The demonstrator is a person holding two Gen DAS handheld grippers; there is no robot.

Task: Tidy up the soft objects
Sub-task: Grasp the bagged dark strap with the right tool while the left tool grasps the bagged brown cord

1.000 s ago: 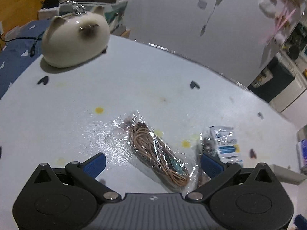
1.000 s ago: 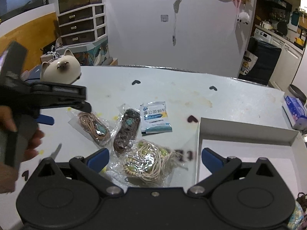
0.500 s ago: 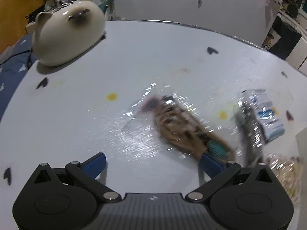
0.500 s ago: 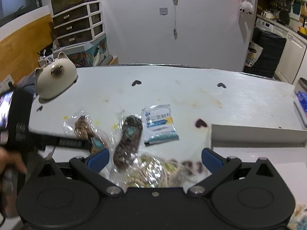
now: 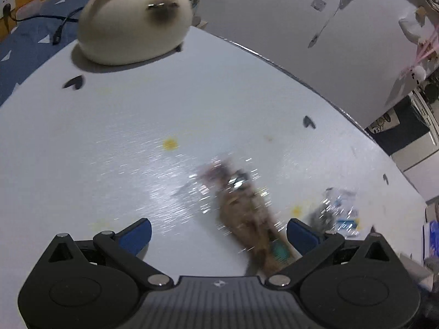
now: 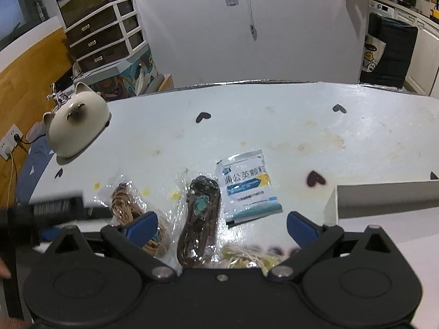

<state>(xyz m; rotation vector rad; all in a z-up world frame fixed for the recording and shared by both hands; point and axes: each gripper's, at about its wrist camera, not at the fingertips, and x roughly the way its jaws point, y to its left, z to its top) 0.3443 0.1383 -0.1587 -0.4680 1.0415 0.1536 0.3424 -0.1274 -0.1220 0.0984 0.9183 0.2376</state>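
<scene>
On the white round table (image 6: pixel 288 115) dotted with small dark heart marks, three clear plastic bags lie in a near row: a bag of tan coiled cord (image 6: pixel 129 205) at the left, a bag of dark brown cord with a teal tag (image 6: pixel 201 216) in the middle, and a bag of pale green and cream beads (image 6: pixel 247 255) nearest, partly hidden behind the right gripper (image 6: pixel 221 223), whose blue-tipped jaws stand wide apart and hold nothing. Only the right wrist view shows the white and blue printed sachet (image 6: pixel 247 186) sharply, and the white open box (image 6: pixel 384 197) at the right. The left wrist view blurs the tan cord bag (image 5: pixel 247 219), which lies between the spread, empty jaws of the left gripper (image 5: pixel 219 230). A cream cat-shaped ceramic pot (image 5: pixel 134 19) sits far left.
</scene>
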